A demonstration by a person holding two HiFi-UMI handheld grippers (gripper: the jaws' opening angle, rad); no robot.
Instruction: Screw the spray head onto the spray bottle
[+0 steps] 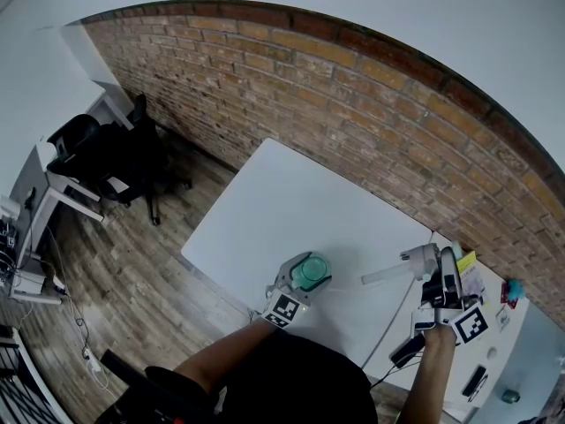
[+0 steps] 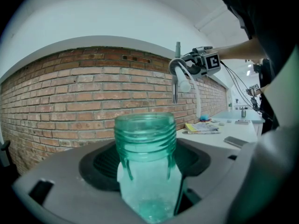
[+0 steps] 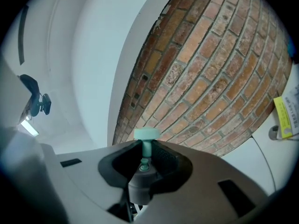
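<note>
The left gripper (image 1: 298,283) clamps the translucent green plastic spray bottle (image 2: 145,171) upright between half-spread fingers (image 2: 56,190), neck (image 2: 145,130) up. The right gripper (image 1: 439,276) has its nearly closed fingers (image 3: 79,171) pinching the white spray head (image 1: 421,261), tube (image 1: 384,275) hanging.

L gripper (image 1: 303,278) holds bottle (image 1: 311,270) over table (image 1: 282,210); R gripper (image 1: 439,276) w/ spray head (image 1: 419,261) to right; wall (image 1: 353,122) behind.
</note>
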